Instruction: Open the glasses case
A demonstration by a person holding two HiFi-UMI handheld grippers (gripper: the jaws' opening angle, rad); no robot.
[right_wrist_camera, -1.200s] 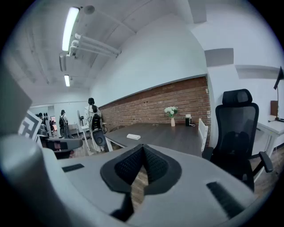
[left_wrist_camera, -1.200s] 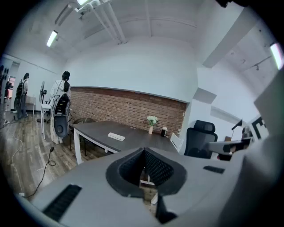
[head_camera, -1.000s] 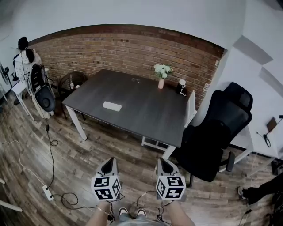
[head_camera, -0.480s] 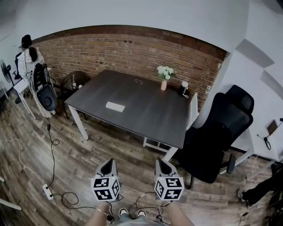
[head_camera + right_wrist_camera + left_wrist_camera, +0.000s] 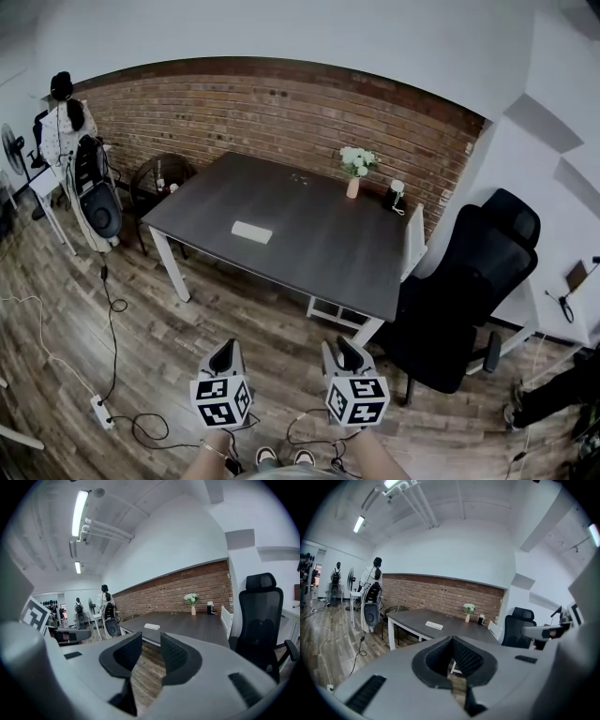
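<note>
- A pale, flat glasses case [image 5: 251,232] is seen lying on a dark rectangular table [image 5: 319,258], toward the table's left part, with bare tabletop all round it.
- The case is touched by nothing. It is too small in every view for its lid to be made out.
- The left gripper [image 5: 225,350] is held low over the wooden floor [image 5: 141,328], short of the table's near edge and well apart from the case.
- In the left gripper view its ribbed pads [image 5: 464,656] are seen meeting at their tips. The jaws are together and nothing is held between them.
- The right gripper [image 5: 341,348] is held just beside the left one, at about the same height, and is pointed toward the table.
- In the right gripper view its jaws are seen standing apart, having just been opening. Only floorboards show through the gap between the pads [image 5: 174,654], so no thing is gripped.
- A small vase of white flowers [image 5: 353,173] is placed at the table's far edge, with a small dark object with a white top [image 5: 395,195] near it.
- A black office chair [image 5: 469,291] is stood at the right end of the table.
- A brick wall [image 5: 262,112] is seen running behind the table.
- Cables and a white power strip [image 5: 99,406] are seen lying on the floor at the left.
</note>
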